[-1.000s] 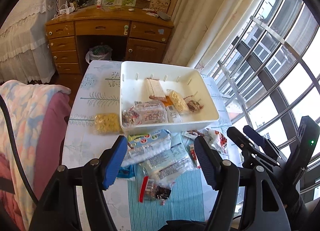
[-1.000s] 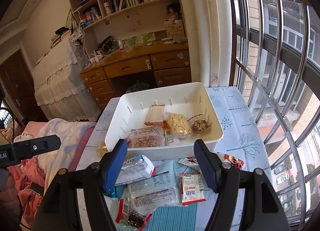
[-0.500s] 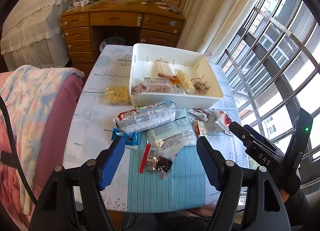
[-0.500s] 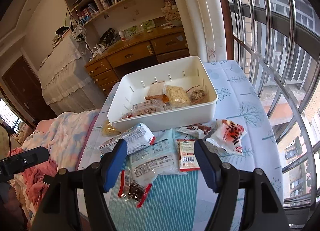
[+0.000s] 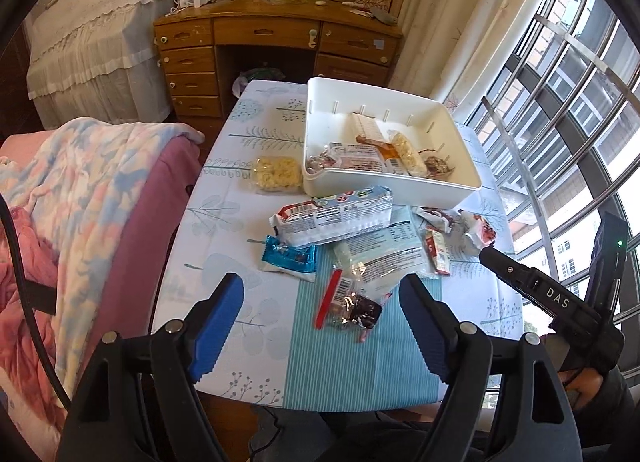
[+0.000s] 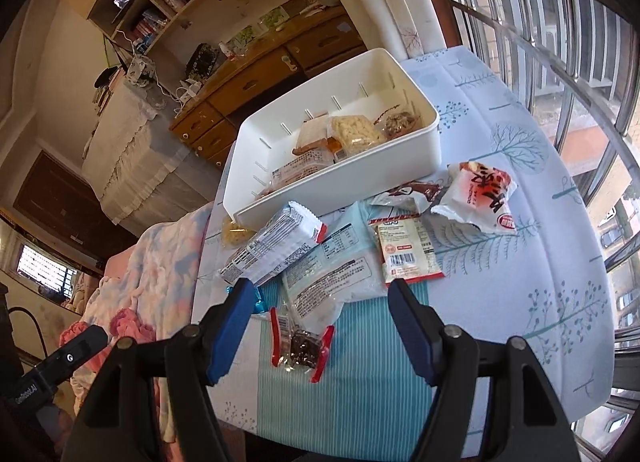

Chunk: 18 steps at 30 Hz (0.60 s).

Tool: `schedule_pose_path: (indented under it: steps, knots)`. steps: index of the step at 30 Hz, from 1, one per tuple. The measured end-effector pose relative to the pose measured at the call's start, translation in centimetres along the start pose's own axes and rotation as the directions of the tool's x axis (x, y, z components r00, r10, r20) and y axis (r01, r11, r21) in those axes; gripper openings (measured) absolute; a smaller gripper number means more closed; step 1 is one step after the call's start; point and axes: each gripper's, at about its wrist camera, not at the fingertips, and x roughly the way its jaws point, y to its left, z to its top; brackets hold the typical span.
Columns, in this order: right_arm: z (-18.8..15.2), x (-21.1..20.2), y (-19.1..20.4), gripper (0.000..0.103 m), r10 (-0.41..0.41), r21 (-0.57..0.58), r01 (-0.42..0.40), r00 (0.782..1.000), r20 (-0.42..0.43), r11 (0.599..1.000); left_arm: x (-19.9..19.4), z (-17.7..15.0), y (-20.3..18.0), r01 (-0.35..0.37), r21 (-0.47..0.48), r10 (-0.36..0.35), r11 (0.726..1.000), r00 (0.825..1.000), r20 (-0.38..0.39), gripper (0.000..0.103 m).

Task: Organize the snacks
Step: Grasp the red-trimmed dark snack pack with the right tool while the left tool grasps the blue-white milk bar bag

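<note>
A: Nearest: small clear packet (image 5: 352, 308) with red edges, flat on the table (image 5: 352, 378), just ahead of the left tool (image 5: 322, 318) and between its fingers' line of sight. Probably light, crinkly, slippery film; dark bits inside likely crushable.

B: Best taken by a sealed red edge, not the middle. Same packet (image 6: 300, 346) also just ahead of the right tool (image 6: 322, 326).

A: Beyond it, bigger flat packs (image 5: 380, 258) overlapping, soft and floppy; farther still, white bin (image 5: 440, 197) already holding several snacks.

B: Left tool: spread wide, empty, hovering above the near table edge, pointed down toward the pile. Right tool: likewise wide apart, nothing gripped, tilted to one side.
</note>
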Motion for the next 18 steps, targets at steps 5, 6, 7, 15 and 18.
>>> schedule_pose_path:
  steps: [5,6,7,15,18]
  knots:
    - [-0.2,1.5,0.1,0.07,0.003,0.034,-0.001,0.999,-0.049,0.999,0.8,0.0,1.0,-0.02,-0.001,0.02,1.0,1.0,-0.024,0.081]
    - [-0.2,1.8,0.1,0.07,0.002,0.044,0.001,0.998,-0.058,0.999,1.2,0.1,1.2,-0.022,0.002,0.022,1.0,0.999,-0.034,0.081]
    - [-0.4,2.2,0.1,0.07,-0.001,0.058,0.005,0.998,-0.069,0.998,1.4,0.2,1.3,-0.022,0.006,0.022,1.0,0.999,-0.041,0.081]
    - [-1.4,4.6,-0.4,0.07,-0.026,0.225,0.055,0.991,-0.13,0.973,3.9,2.4,2.5,0.009,0.124,0.004,0.992,0.995,-0.102,0.081]
    - [-2.0,5.1,-0.7,0.07,-0.048,0.304,0.087,0.99,-0.135,0.949,5.0,3.3,2.9,0.036,0.182,-0.011,0.983,0.99,-0.138,0.082]
